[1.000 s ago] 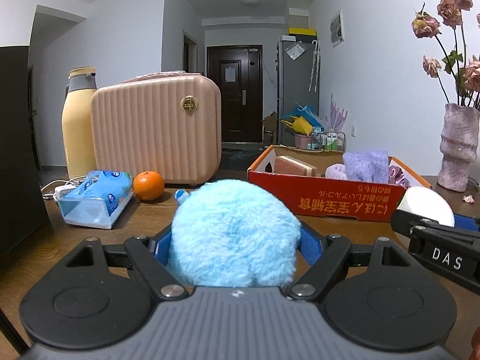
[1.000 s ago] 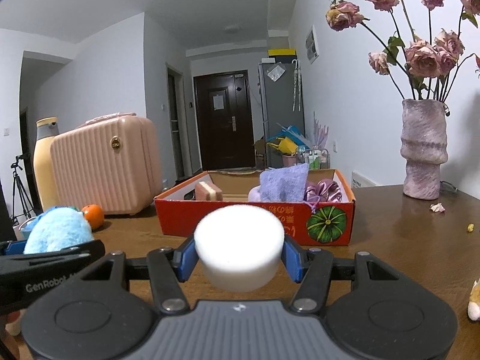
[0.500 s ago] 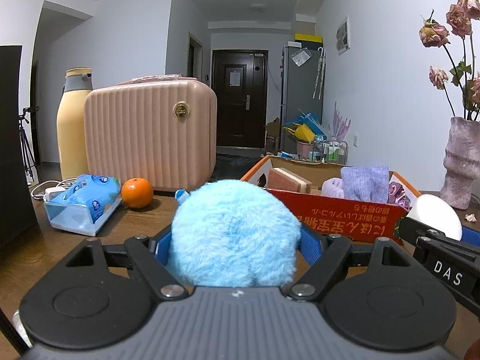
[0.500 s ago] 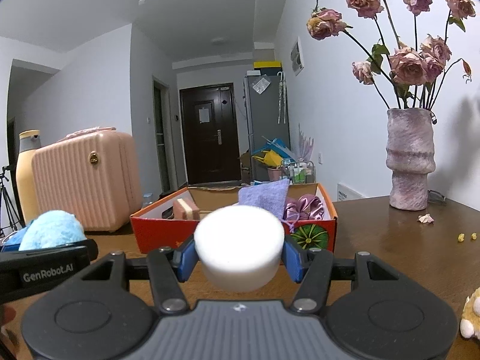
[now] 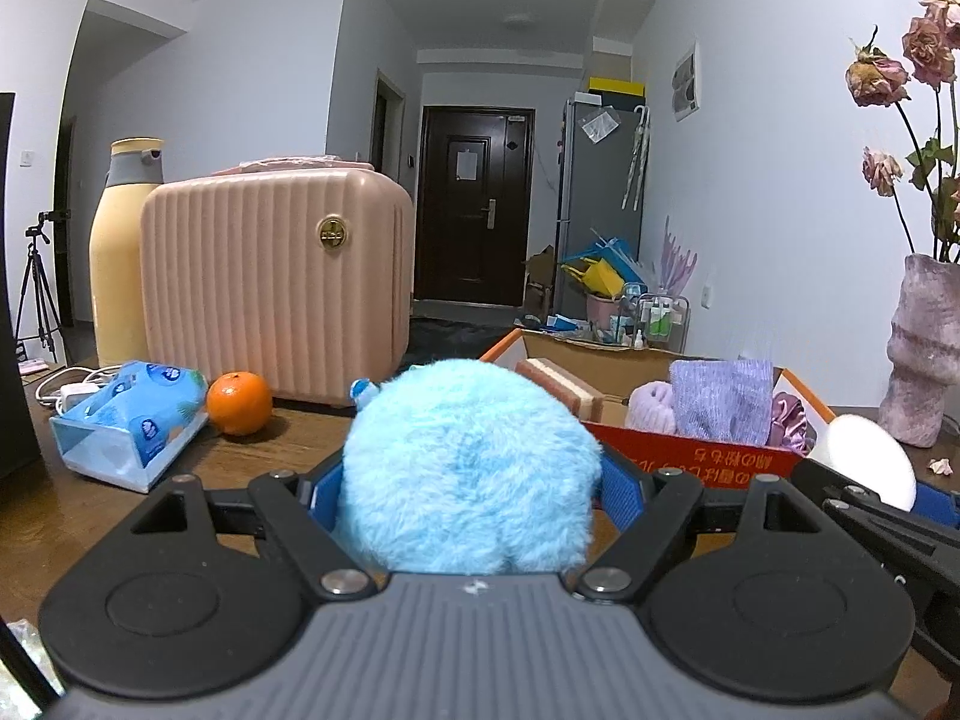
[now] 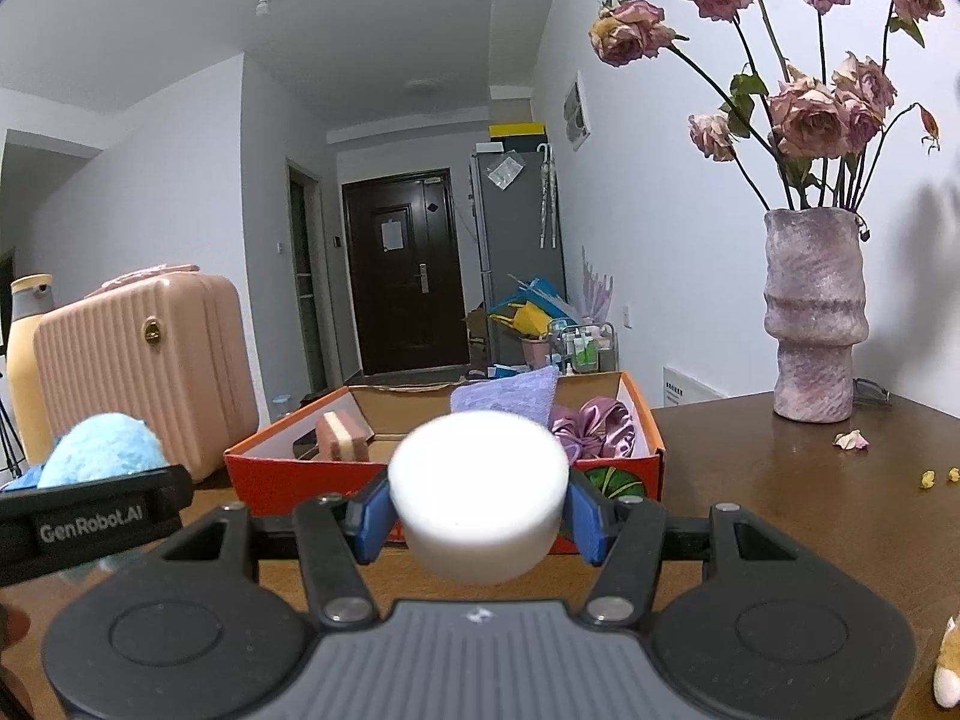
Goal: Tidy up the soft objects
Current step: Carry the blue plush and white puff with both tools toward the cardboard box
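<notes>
Now left gripper (image 5: 471, 480) level over the wooden table (image 5: 72, 516), pinching a fluffy blue plush ball (image 5: 468, 474), right gripper (image 6: 477, 510) beside it clamping a white foam puck (image 6: 477, 495), red cardboard box (image 6: 300, 477) closer than before, pink case (image 5: 276, 294) shifted leftward.

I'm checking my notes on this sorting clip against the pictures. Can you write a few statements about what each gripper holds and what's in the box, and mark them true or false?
1. The left gripper is shut on a fluffy blue plush ball. True.
2. The right gripper is empty. False: it is shut on a white foam cylinder.
3. A purple cloth sits in the red cardboard box. True.
4. The orange lies inside the box. False: it rests on the table beside the tissue pack.
</notes>
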Tool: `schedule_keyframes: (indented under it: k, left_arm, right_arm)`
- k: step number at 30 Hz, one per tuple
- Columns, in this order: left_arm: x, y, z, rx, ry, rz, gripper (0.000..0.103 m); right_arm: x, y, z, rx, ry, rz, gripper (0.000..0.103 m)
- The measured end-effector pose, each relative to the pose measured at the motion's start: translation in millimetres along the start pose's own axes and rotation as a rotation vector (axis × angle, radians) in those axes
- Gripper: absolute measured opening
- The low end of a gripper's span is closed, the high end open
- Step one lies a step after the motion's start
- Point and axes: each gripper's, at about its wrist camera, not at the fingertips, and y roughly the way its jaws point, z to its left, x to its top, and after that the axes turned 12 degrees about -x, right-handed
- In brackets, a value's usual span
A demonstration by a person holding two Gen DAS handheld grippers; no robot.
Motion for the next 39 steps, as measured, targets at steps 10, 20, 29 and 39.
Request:
schedule_keyframes:
  k: [10,20,29,39]
  left_arm:
    - [8.0,20.4,-5.5,-0.007,-0.006,-0.012,0.082]
    - [14.1,39.8,-9.7,-0.015,-0.012,-0.024,0.082]
    - [20.4,60.3,-12.5,-0.018,-0.023,-0.032,0.082]
    - [26.9,81.7,-16.9,-0.025,-0.024,-0.041,0.082]
  right_arm:
    - [4.8,20.0,0.0,-0.014,0.009,-0.005,0.058]
    - [8.7,38.7,1.0,-0.027,0.019,-0.01,0.058]
    - [13.4,57.6,2.2,-0.038,0.023,-0.013,0.058]
    - [19.0,80.3,4.7,-0.051,0.027,-0.02,0.058]
